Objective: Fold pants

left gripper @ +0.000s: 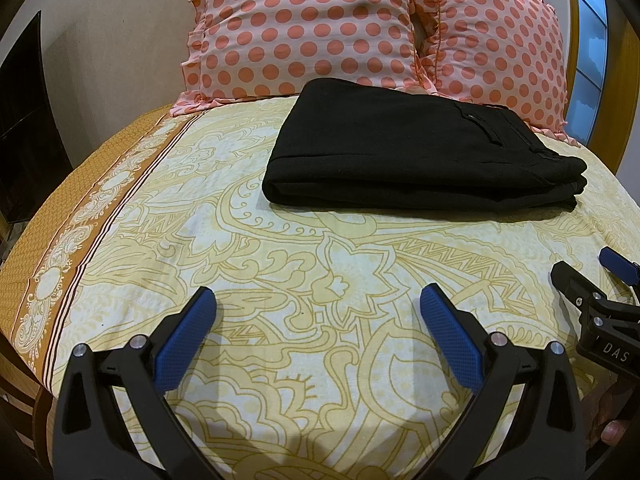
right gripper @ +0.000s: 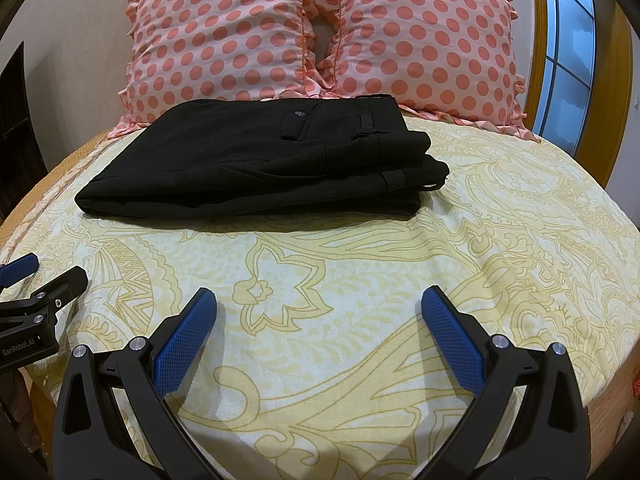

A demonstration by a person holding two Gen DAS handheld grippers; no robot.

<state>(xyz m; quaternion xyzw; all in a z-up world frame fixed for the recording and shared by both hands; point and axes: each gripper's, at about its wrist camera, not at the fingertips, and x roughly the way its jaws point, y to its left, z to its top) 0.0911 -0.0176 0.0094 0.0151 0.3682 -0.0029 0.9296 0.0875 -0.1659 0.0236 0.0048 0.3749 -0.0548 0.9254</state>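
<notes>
Black pants (left gripper: 416, 152) lie folded into a flat stack on the bed, just in front of the pillows; in the right wrist view the pants (right gripper: 260, 160) show a button pocket and belt loops on top. My left gripper (left gripper: 318, 304) hovers open over bare sheet, well short of the pants, nothing between its blue pads. My right gripper (right gripper: 319, 304) is open too, equally far back from the stack. Each gripper shows at the other view's edge: the right gripper (left gripper: 592, 276) at the right side, the left gripper (right gripper: 48, 272) at the left side.
The bed sheet (left gripper: 280, 260) is pale yellow with a paisley print and an orange border at the left. Two pink polka-dot pillows (right gripper: 320, 36) stand behind the pants. A window (right gripper: 568, 48) in a wooden frame is at the right. A dark cabinet (left gripper: 24, 120) is at the left.
</notes>
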